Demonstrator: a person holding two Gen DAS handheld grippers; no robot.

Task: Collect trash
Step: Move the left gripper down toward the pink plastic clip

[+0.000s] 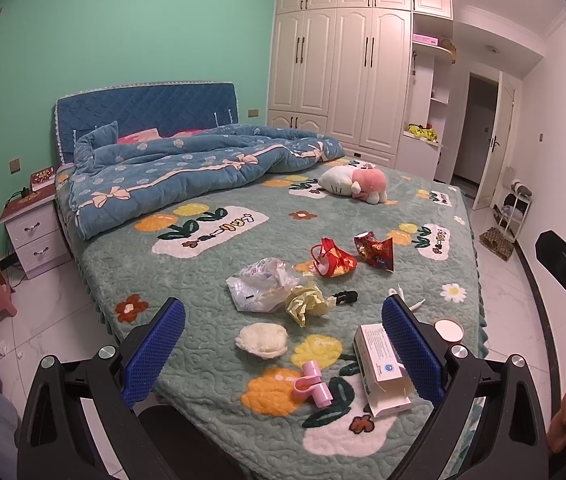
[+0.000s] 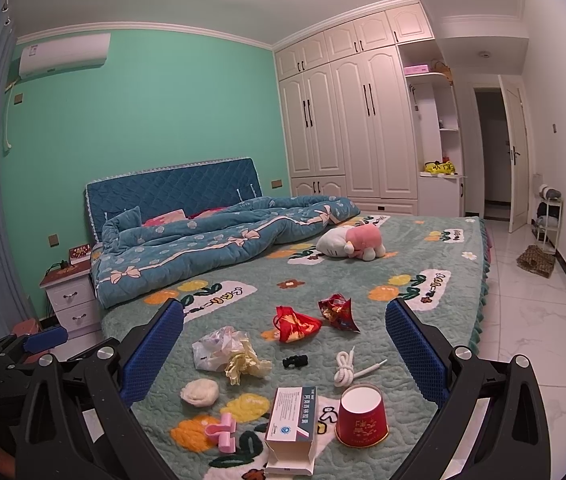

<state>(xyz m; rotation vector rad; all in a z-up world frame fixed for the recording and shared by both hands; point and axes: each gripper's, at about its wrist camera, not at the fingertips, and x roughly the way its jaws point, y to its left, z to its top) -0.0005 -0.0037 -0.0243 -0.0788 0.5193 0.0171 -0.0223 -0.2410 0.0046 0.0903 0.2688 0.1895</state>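
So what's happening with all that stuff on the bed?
A person is holding a gripper in each hand, about to tidy up trash. Both the left gripper and the right gripper are open and empty, hovering over the foot of the bed. Nothing has been picked up yet. Lying on the bedspread are a crumpled plastic bag, yellow crumpled paper, two red wrappers, a white box, a red paper cup, a white cord and a pink clip.

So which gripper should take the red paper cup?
Probably right: the red paper cup lies just ahead between the open right gripper fingers, whereas the left gripper barely sees it.
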